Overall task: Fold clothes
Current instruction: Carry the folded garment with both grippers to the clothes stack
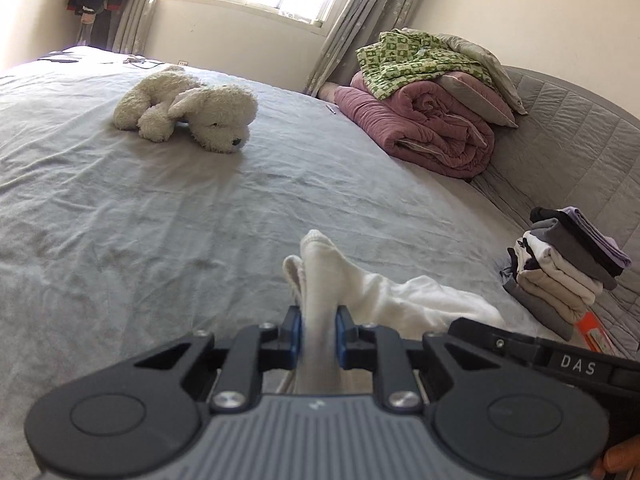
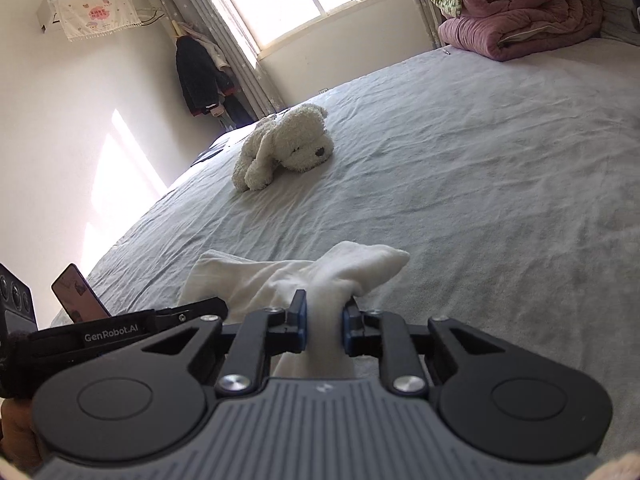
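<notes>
now our left claw [image 1: 318, 330] and right claw [image 2: 325, 322] each clench the white garment [image 1: 400, 296] over the bed [image 1: 160, 220]; next we spread it flat.

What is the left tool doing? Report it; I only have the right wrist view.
Observer: The left tool is shut on the white garment, with a bunched fold pinched between its blue pads.
Operator: Name any folded pile you see.
Observer: A stack of folded clothes sits to the right of the garment, on the quilted grey cover.
Operator: Report anything beside that stack.
Observer: An orange object pokes out at its base. I cannot tell what it is.
</notes>
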